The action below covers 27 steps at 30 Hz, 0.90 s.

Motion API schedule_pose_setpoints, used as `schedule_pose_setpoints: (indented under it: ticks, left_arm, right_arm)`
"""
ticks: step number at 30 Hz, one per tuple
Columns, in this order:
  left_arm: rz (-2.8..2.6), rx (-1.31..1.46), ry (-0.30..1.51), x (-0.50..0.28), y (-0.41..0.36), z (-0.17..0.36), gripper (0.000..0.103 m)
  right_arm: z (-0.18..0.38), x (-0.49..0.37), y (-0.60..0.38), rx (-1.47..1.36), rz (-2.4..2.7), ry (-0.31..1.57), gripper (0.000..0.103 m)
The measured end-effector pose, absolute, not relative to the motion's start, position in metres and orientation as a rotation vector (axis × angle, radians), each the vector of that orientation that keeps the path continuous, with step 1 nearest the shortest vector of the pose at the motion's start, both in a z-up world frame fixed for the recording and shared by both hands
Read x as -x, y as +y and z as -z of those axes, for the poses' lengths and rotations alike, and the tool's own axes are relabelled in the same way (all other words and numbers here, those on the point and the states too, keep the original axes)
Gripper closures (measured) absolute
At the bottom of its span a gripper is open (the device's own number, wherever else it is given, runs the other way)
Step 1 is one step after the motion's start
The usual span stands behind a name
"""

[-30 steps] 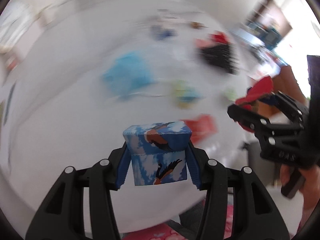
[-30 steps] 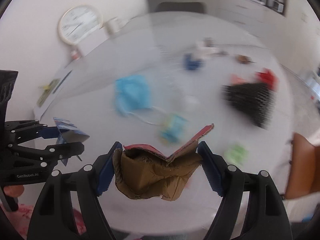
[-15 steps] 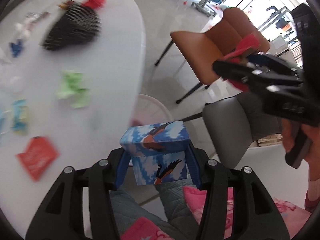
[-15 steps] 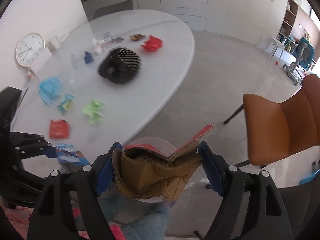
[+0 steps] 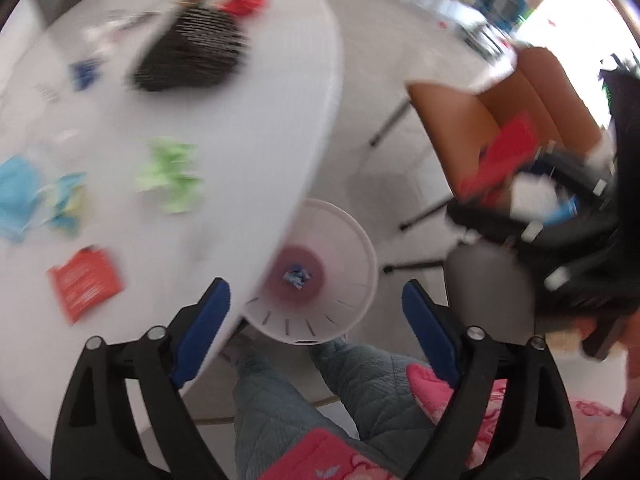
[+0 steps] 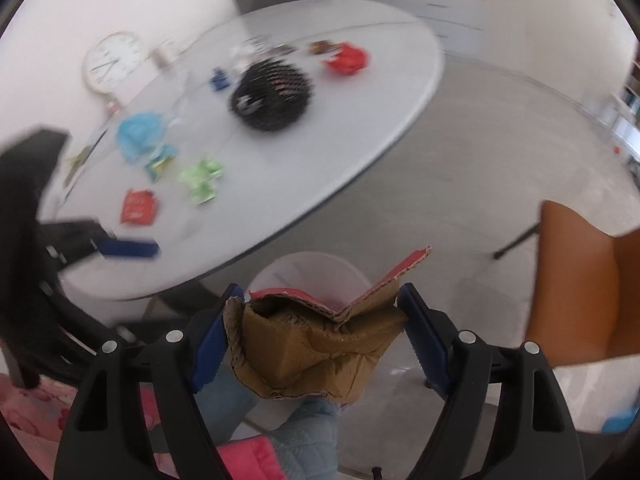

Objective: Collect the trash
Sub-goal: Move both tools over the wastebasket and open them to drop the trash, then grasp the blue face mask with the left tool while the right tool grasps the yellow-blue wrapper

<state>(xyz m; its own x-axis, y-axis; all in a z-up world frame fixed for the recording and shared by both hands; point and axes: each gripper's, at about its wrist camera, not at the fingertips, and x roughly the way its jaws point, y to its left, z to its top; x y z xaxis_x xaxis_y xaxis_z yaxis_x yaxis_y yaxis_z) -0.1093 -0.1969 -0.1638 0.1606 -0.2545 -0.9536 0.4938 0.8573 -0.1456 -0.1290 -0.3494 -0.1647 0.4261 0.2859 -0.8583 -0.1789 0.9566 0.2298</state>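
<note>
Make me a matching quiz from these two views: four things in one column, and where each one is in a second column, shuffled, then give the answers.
Column one:
1. crushed cardboard box
2. small blue scrap
3. green wrapper
4. orange chair

Column two:
A. on the white table
B. on the floor beyond the table
C. at the bottom of the white bin
D. between the jaws of the right gripper

Pairs: 1-D, 2-C, 3-A, 4-B
</note>
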Motion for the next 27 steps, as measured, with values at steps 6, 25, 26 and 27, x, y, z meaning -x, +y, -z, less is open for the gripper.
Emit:
schedule_pose_setpoints:
  ticks: [6,25,26,27]
  left_arm:
    - [0.32,-0.104,1.227,0.097,-0.124,0.127,0.012]
    - [0.168,0.039,1.146,0.019,0.042,0.117,0.009]
    - [0.158,0.039,1.151,0.012,0.048,0.12,0.009]
    - [0.148,0.04,1.157,0.004,0.054,0.124,0.009]
  right_arm:
    - [0.204,0.119,-0.3,-0.03,-0.379,1.155,0.014]
    - [0.134,0.058,-0.217,-0.075,-0.19,1.12,0.002]
    - [0.13,0.053,-0.211,-0.073,-0.186,1.111,0.002]
    - [0.124,0.046,-0.202,-0.074,-0.186,1.099,0.002]
